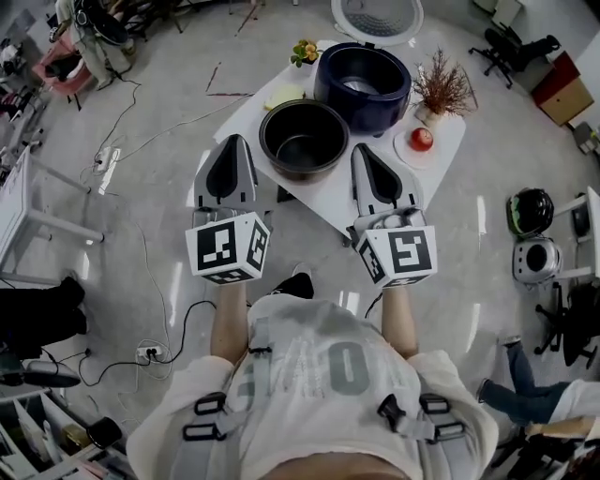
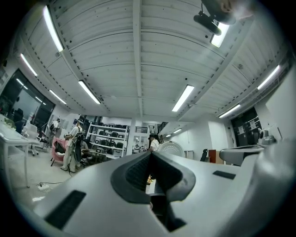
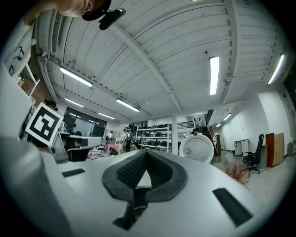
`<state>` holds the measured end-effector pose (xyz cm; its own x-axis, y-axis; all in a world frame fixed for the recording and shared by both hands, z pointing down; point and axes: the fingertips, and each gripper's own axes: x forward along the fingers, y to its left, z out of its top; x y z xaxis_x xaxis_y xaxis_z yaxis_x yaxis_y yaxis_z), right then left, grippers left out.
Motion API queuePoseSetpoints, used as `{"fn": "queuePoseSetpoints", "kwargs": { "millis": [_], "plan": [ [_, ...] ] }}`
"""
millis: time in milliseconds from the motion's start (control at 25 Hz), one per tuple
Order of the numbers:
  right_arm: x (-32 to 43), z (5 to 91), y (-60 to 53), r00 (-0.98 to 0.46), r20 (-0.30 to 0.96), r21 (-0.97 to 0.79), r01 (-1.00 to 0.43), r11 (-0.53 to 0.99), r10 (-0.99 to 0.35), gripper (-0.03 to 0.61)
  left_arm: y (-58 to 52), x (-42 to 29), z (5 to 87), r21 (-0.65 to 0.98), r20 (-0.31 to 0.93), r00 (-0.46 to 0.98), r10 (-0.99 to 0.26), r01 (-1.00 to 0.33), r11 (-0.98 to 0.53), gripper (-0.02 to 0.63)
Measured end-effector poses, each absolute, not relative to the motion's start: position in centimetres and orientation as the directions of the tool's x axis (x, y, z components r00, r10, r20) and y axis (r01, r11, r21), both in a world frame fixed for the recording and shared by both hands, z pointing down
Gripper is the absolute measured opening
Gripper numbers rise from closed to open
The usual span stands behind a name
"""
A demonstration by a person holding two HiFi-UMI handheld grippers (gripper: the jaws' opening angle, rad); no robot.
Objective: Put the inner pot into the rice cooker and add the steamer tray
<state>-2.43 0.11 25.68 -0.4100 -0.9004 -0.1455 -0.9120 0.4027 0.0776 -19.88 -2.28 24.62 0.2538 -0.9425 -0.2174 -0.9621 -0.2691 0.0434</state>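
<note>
**Head view.** Rice cooker [image 1: 362, 86]: navy, lid [image 1: 377, 19] raised, standing on white counter [image 1: 323, 202]. Inner pot [image 1: 303, 141]: dark, empty, upright on counter, just beside rice cooker at its near-left. Left gripper [image 1: 232, 145] and right gripper [image 1: 365, 152]: nearer person than rice cooker, flanking inner pot, not touching it. Both jaws clenched, nothing between them. Red apple [image 1: 421, 139]: on plate, right of rice cooker.
</note>
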Motion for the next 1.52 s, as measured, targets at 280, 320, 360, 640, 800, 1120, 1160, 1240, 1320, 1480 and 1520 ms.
{"fn": "queuePoseSetpoints", "kwargs": {
  "millis": [280,320,360,640,800,1120,1160,1240,1320,1480,1520],
  "plan": [
    [-2.2,25.9,-5.6,-0.384,-0.107,-0.009,-0.922,0.387,-0.917,0.009,-8.6,-19.1,24.4,0.014,-0.156,0.278,-0.948,-0.959,-0.284,0.02],
    [-1.8,26.0,-6.5,-0.378,-0.103,-0.015,-0.924,0.381,-0.92,0.009,-9.3,-18.8,24.5,0.017,-0.152,0.281,-0.948,-0.958,-0.287,0.02],
    [-1.4,26.1,-7.3,-0.371,-0.095,-0.016,-0.927,0.374,-0.924,0.009,-9.9,-18.5,24.7,0.023,-0.149,0.287,-0.946,-0.956,-0.294,0.02],
    [-0.2,26.2,-11.1,-0.344,-0.085,-0.028,-0.937,0.348,-0.935,0.009,-12.4,-18.5,25.6,0.075,-0.142,0.289,-0.947,-0.951,-0.302,0.021],
    [-0.2,26.4,-11.2,-0.381,-0.083,-0.05,-0.921,0.386,-0.921,0.009,-12.0,-18.6,25.1,0.063,-0.147,0.261,-0.954,-0.96,-0.273,0.021],
    [-0.7,26.5,-11.4,-0.461,-0.094,-0.033,-0.884,0.466,-0.882,0.028,-12.0,-17.3,25.1,0.009,-0.16,0.245,-0.956,-0.968,-0.249,0.021],
    [-0.7,26.4,-11.4,-0.463,-0.096,-0.032,-0.883,0.468,-0.881,0.028,-12.0,-17.3,25.0,0.008,-0.165,0.239,-0.957,-0.97,-0.243,0.021],
    [-0.7,26.1,-11.4,-0.468,-0.102,-0.027,-0.881,0.473,-0.878,0.028,-11.7,-17.6,24.5,0.005,-0.187,0.212,-0.959,-0.976,-0.217,0.021],
    [-0.6,25.7,-11.4,-0.474,-0.122,-0.031,-0.876,0.481,-0.872,0.107,-11.4,-17.9,23.7,0.002,-0.22,0.205,-0.954,-0.978,-0.21,0.032],
    [-0.2,25.1,-11.9,-0.489,-0.157,-0.114,-0.854,0.507,-0.858,0.322,-11.6,-18.1,22.6,0.02,-0.258,0.231,-0.938,-0.969,-0.244,0.31],
    [0.1,25.1,-12.0,-0.491,-0.162,-0.152,-0.845,0.513,-0.856,0.322,-11.7,-18.4,22.5,0.044,-0.262,0.226,-0.938,-0.968,-0.245,0.314]
  ]
}}
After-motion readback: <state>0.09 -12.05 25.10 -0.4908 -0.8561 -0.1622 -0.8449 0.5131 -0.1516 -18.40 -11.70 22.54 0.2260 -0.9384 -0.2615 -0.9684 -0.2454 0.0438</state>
